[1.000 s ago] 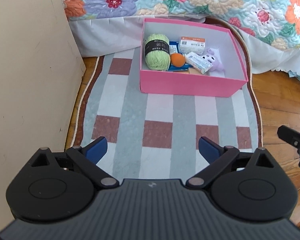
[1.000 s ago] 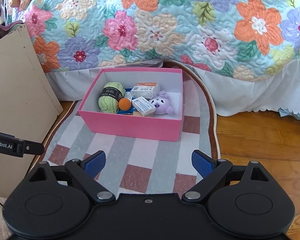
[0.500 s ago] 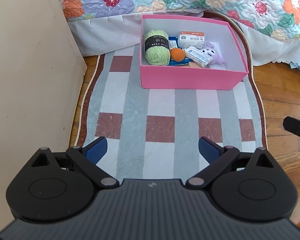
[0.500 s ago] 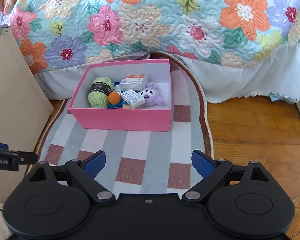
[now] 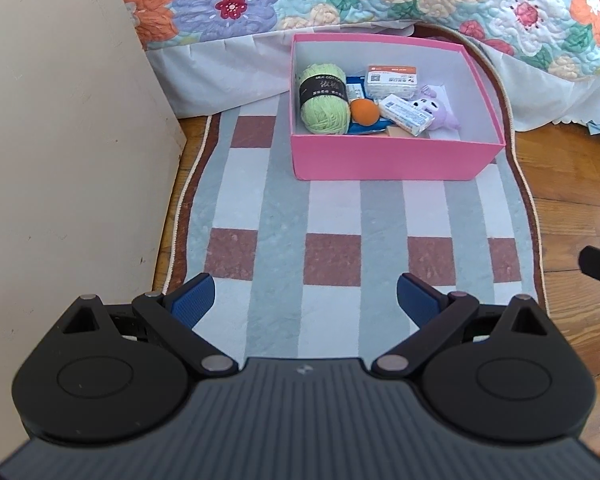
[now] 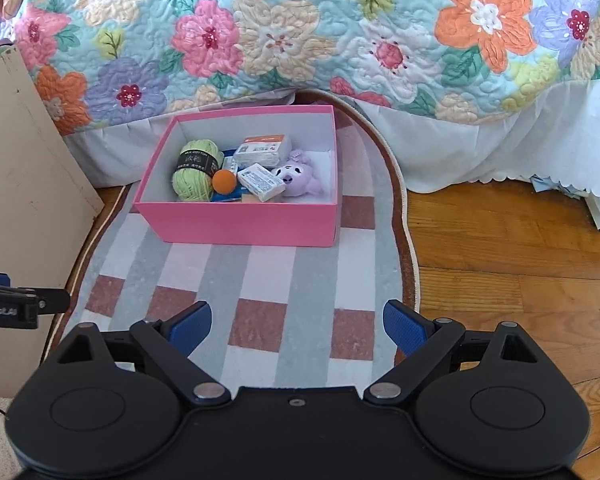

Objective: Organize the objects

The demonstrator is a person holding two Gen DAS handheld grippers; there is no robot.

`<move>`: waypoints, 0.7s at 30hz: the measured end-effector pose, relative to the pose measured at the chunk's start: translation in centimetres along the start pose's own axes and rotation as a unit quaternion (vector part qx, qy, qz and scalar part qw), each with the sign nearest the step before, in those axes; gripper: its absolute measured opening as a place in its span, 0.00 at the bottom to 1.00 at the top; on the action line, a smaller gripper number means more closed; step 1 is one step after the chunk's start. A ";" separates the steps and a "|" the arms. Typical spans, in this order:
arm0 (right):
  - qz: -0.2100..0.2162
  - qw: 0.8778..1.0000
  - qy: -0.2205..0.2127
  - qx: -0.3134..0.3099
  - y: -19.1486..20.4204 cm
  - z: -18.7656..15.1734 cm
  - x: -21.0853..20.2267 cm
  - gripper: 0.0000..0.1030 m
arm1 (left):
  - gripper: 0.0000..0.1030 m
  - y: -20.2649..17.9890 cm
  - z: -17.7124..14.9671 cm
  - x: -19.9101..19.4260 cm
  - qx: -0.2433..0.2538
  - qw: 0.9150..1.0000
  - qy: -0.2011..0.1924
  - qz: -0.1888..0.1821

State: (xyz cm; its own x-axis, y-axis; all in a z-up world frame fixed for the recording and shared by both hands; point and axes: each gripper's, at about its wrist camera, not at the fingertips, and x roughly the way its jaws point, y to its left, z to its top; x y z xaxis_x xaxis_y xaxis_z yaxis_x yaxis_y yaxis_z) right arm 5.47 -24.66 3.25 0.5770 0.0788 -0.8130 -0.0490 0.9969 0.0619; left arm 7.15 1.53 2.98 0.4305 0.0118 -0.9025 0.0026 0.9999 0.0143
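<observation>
Both jaws stand wide apart and hold nothing: the left gripper (image 5: 306, 294) and right gripper (image 6: 296, 322) hover over bare checked rug (image 5: 332, 216). Well ahead of the fingertips sits the pink box (image 6: 244, 224), holding green yarn (image 5: 324, 100), an orange ball (image 5: 365, 112), two white packets and a purple plush (image 6: 296, 178). A beige board (image 5: 68, 152) flanks the left gripper's left side; wood floor (image 6: 500, 248) lies open right of the rug's edge.

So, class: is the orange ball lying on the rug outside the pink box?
No, the ball sits inside the box, beside the green yarn.
</observation>
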 end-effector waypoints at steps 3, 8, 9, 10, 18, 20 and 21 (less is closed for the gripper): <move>0.001 1.000 -0.001 -0.005 0.2 0.1 -0.1 0.92 | 0.96 -0.1 -0.1 0.1 0.003 1.000 0.003 0.005; 0.000 1.000 0.002 -0.008 0.4 0.0 0.1 0.92 | 0.96 -0.3 -0.2 0.0 0.007 1.000 0.005 0.007; 0.000 1.000 0.003 -0.009 0.4 0.0 0.2 0.92 | 0.96 -0.3 -0.3 0.0 0.008 1.000 0.004 0.007; -0.002 1.000 0.004 -0.009 0.4 -0.1 0.2 0.92 | 0.96 -0.3 -0.3 -0.1 0.008 1.000 0.004 0.007; -0.015 1.000 -0.005 -0.008 0.0 -0.1 0.1 0.92 | 0.96 -0.1 -0.3 -0.3 0.005 1.000 0.009 0.011; -0.017 1.000 -0.009 -0.008 0.1 -0.1 0.1 0.92 | 0.96 0.1 -0.3 -0.4 0.001 1.000 0.007 0.009; -0.018 1.000 -0.009 -0.009 0.1 -0.1 0.1 0.92 | 0.97 0.1 -0.2 -0.5 0.002 1.000 0.007 0.007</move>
State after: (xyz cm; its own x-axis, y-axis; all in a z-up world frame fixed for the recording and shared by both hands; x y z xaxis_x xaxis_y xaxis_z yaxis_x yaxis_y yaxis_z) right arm 5.42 -24.56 3.07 0.5930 0.0433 -0.8040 -0.0427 0.9988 0.0223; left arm 6.72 1.59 3.34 0.4185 0.0268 -0.9078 -0.0003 0.9996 0.0294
